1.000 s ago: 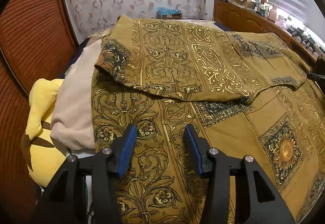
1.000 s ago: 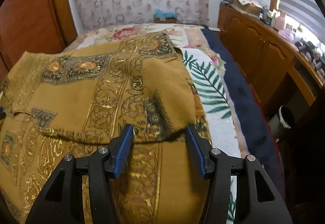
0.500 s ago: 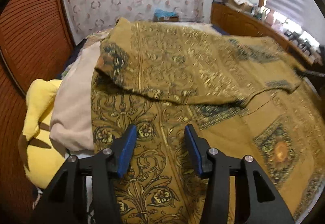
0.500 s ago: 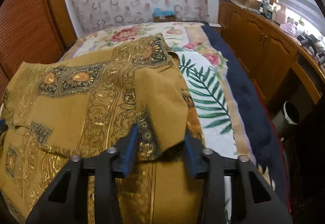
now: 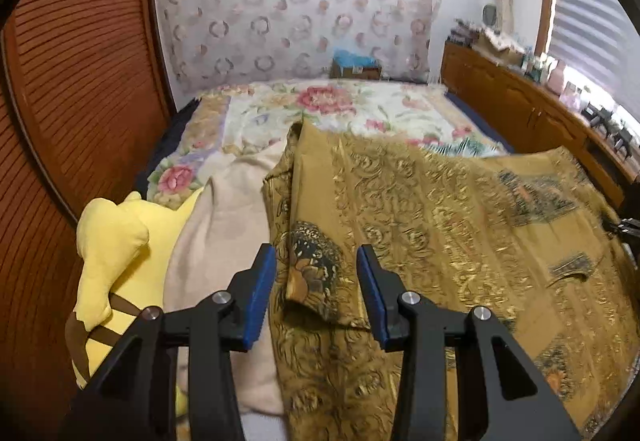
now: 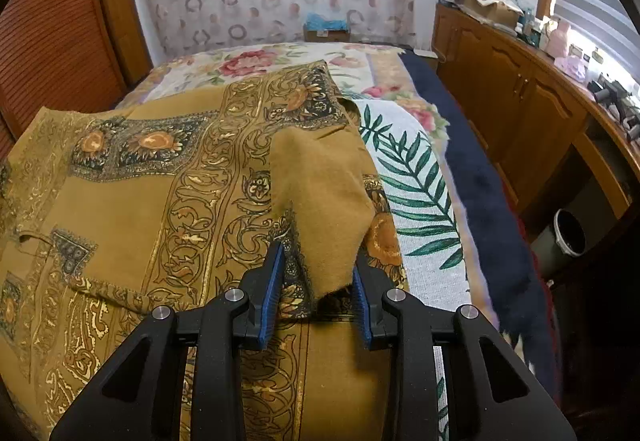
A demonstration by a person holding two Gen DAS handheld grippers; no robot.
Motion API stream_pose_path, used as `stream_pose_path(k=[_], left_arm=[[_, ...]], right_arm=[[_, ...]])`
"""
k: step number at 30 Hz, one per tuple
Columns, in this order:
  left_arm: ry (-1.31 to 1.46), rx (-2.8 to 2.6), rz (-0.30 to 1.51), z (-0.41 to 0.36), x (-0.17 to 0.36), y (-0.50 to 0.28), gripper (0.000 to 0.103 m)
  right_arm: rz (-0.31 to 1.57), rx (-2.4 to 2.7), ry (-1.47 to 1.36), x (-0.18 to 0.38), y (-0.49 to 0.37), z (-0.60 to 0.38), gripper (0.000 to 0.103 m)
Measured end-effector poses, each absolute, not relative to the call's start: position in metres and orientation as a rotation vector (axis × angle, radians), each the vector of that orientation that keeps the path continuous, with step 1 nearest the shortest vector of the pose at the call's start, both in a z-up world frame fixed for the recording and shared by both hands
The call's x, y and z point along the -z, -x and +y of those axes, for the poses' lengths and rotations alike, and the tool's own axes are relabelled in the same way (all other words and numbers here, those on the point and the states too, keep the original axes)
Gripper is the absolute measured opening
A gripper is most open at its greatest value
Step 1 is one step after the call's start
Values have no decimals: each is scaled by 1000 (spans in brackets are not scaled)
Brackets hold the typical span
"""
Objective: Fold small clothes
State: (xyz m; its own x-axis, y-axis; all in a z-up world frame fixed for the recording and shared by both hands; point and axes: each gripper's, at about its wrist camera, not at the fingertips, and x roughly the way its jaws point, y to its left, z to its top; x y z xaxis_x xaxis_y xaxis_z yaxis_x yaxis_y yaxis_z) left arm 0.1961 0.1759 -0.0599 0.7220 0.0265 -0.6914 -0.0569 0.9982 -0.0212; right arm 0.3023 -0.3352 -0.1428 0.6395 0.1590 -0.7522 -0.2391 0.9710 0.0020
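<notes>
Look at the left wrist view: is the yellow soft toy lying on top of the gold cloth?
No. The yellow soft toy lies beside a beige blanket, apart from the gold cloth.

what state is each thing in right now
cloth: spread on the bed, partly folded over itself
cloth corner: raised between the right gripper's jaws
left gripper: open, over a folded edge
right gripper: open
plush toy: lying beside the cloth

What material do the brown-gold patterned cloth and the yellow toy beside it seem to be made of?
Patterned cloth: looks like thin matte woven fabric, perhaps cotton, with glossy gold print; it drapes softly and the scrolls glint. Yellow toy: seemingly plush, stuffed fabric, with rounded puffy shape and a soft matte surface; the fibre cannot be told.
</notes>
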Motion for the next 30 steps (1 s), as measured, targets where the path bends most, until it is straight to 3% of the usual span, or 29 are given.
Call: stream_pose_path(k=[2,6,10,12,14,22,30], left_arm=[[40,-40,805,176,72,-207,29],[37,-32,823,176,82,-207,1],[28,-12,773,168,71,-192,0],[34,12,737,162,61,-180,0],[44,36,702,158,50,-166,0],[147,104,619,162,34,-99,0],[233,108,652,171,67,-37,0]], right_arm=[[847,-227,102,143,-302,-335,30],[847,-228,101,143,-302,-335,30],[843,-226,107,142,-301,-335,28],[832,-245,102,139,-300,-336,8],[804,-255,119,134,-296,-333,3],[688,-359,59,90,-248,-349,1],[710,-375,22,85,-185,-386,1]])
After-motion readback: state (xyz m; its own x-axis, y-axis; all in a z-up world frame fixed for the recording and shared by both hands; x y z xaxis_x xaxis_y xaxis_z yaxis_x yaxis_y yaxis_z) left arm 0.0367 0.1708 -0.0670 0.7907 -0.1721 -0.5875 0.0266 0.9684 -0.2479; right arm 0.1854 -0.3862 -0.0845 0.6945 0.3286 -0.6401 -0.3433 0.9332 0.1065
